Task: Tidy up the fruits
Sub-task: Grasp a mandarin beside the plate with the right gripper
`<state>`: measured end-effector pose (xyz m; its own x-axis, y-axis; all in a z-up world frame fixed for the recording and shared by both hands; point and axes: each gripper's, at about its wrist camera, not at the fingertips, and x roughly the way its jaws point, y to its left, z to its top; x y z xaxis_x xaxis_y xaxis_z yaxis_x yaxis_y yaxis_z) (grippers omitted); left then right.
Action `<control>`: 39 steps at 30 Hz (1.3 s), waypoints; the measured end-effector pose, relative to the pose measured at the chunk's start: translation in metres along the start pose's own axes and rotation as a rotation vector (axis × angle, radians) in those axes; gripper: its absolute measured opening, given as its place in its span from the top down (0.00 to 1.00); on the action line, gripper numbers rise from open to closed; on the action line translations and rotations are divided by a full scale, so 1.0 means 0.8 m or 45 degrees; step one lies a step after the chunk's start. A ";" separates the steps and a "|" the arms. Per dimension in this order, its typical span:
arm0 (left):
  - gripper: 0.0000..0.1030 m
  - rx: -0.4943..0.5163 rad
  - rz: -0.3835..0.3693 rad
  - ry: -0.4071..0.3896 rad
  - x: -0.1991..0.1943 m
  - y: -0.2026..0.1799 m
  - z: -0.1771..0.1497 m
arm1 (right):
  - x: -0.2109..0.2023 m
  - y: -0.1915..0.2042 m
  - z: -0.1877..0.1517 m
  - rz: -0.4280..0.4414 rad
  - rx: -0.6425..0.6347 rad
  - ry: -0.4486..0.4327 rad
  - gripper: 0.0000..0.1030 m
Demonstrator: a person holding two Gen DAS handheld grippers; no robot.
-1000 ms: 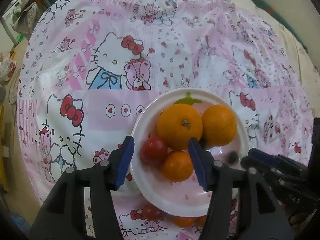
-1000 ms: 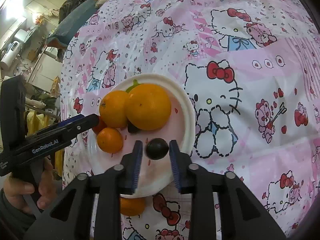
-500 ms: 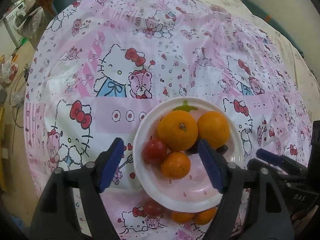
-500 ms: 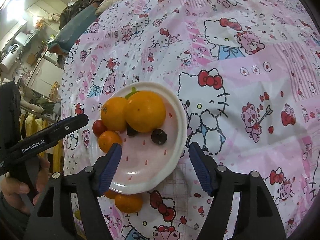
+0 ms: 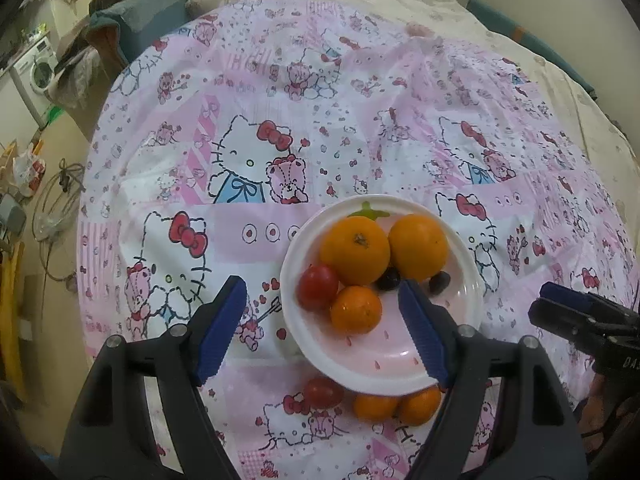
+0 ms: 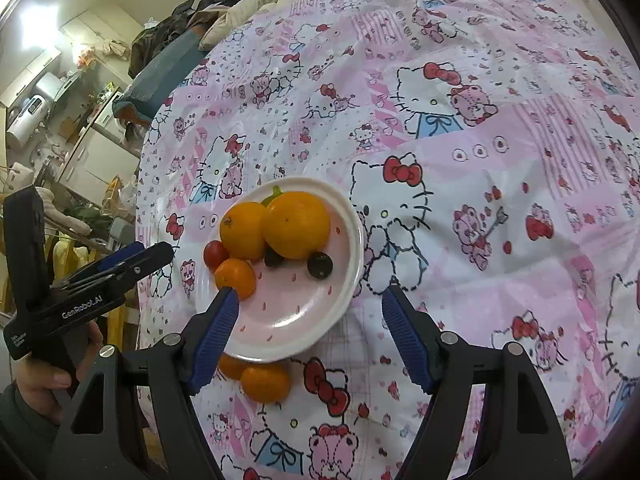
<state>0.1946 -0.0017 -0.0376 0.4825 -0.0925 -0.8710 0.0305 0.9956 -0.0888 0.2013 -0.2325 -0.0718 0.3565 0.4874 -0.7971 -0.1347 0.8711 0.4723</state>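
While both grippers hang above the bed, the white plate (image 5: 304, 340) rests on the pink cartoon-cat sheet (image 5: 360, 112) with the fruit gathered toward its far side. Two large oranges (image 5: 355, 250) sit touching each other; against their near side lie a cherry tomato (image 5: 318, 287) and a small orange (image 5: 356, 309), also touching. Two dark round fruits (image 6: 320, 265), possibly grapes though the view is too coarse to be sure, lie on the plate just below the big oranges, one tucked against them and one a little apart. Off the plate, just past its near rim, a second cherry tomato (image 5: 323, 392) and two small oranges (image 5: 376, 407) lie on the sheet.

The left gripper (image 5: 328, 320) has its blue-padded jaws spread wide with nothing clamped; they have just been opening, and the plate's left half shows in the gap below them. The right gripper (image 6: 308, 332) is likewise spread, having just opened, empty, its jaws framing the plate's near rim. A hand (image 6: 44, 372) grips the left tool's handle.
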 end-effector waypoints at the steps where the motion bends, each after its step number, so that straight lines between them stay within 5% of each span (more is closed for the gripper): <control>1: 0.27 0.001 0.004 -0.002 -0.002 0.000 -0.002 | -0.003 0.000 -0.002 -0.004 -0.003 0.000 0.26; 25: 0.27 -0.032 0.027 0.041 -0.027 0.004 -0.061 | -0.036 -0.003 -0.064 -0.057 0.000 0.012 0.26; 39: 0.27 -0.076 0.051 0.038 -0.027 0.015 -0.059 | -0.003 -0.013 -0.086 -0.059 -0.083 0.174 0.26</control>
<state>0.1432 0.0114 -0.0430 0.4558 -0.0543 -0.8884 -0.0407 0.9958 -0.0817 0.1386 -0.2386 -0.1009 0.2354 0.4463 -0.8634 -0.1820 0.8928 0.4120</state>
